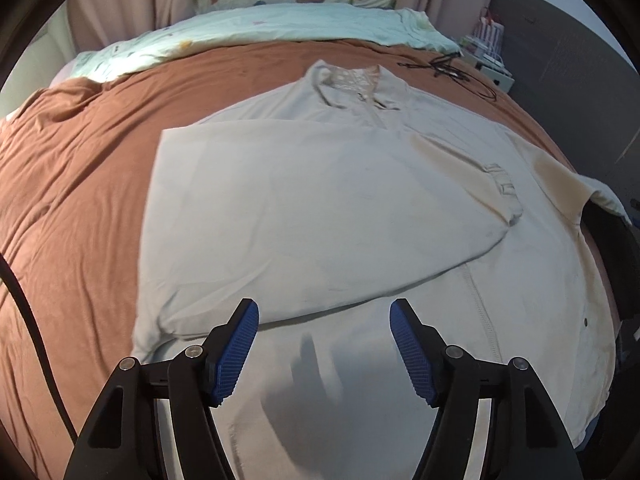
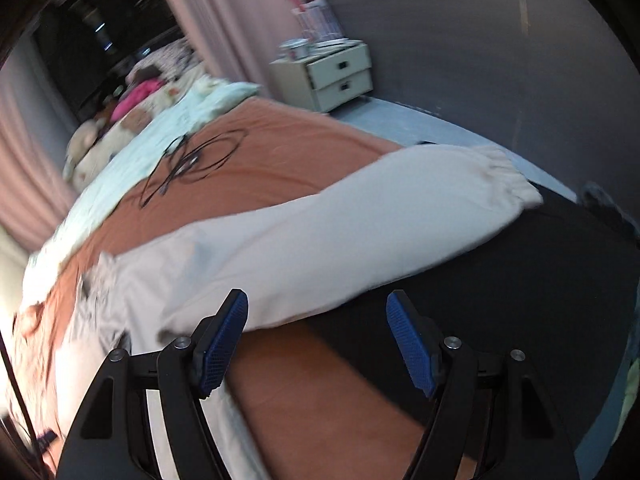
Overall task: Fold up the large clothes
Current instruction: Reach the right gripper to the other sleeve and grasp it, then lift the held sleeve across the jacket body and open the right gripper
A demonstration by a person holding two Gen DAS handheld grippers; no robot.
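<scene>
A brown bedspread [image 1: 80, 184] fills the left wrist view, and on it, centre frame, lies the pale shirt [image 1: 320, 208] being folded, collar toward the top. Its left sleeve is already laid across the chest, apparently to narrow the garment for the next fold. The left gripper [image 1: 324, 344] hangs over the hem at bottom centre, jaws spread and holding nothing. Only the right wrist view, blurred, shows the other sleeve [image 2: 360, 232] stretched unfolded from lower left to upper right, its gathered cuff [image 2: 508, 184] over something dark at the bed's edge. There the right gripper [image 2: 316, 340] hovers near the sleeve, jaws likewise spread and empty. That view also shows the bedside drawers [image 2: 332, 76], upper centre, and a tangle of black cable [image 2: 192, 160].
</scene>
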